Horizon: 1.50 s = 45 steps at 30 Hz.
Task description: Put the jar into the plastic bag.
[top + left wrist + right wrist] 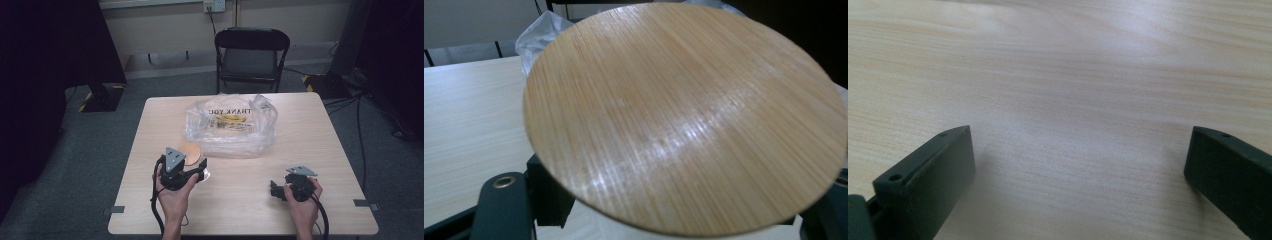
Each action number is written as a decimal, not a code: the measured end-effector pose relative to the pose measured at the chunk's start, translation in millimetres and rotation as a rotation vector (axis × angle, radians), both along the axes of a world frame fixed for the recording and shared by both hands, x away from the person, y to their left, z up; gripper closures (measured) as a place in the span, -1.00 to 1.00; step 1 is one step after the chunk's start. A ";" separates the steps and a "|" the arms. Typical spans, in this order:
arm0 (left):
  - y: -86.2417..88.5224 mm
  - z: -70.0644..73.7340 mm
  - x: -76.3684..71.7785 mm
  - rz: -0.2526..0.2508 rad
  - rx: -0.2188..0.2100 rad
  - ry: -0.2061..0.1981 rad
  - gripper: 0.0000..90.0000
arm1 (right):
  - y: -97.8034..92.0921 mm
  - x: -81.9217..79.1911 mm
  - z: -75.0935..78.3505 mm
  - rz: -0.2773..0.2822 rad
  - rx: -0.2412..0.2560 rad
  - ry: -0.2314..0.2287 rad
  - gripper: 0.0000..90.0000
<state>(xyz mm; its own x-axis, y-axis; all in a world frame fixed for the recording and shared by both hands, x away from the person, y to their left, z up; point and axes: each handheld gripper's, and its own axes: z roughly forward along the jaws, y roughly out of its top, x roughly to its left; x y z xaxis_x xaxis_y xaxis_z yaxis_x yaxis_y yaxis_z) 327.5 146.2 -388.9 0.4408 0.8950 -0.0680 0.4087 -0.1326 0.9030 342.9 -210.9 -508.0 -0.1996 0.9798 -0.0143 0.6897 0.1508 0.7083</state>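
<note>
A round bamboo lid (684, 115) tops a white container (684, 235), whose body peeks out just under the lid. My left gripper (669, 210) is shut on this container, one black jaw on each side of it. From the high view the lid (190, 152) sits at the tip of the left gripper (200, 169), just in front of a clear plastic bag (230, 125) printed "THANK YOU". My right gripper (274, 189) is low over the table at the front right. Its jaws stand wide apart in the right gripper view (1080, 165), with bare wood between them.
The light wooden table (310, 130) carries the crumpled bag at its far middle. A black folding chair (251, 55) stands behind the table. Cables and dark stands are on the floor at the left and right.
</note>
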 end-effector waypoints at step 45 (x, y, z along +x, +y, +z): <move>-38.2 45.2 55.1 -0.028 -0.034 -0.082 -0.42 | 0.0 0.0 0.0 0.000 0.000 0.000 -1.00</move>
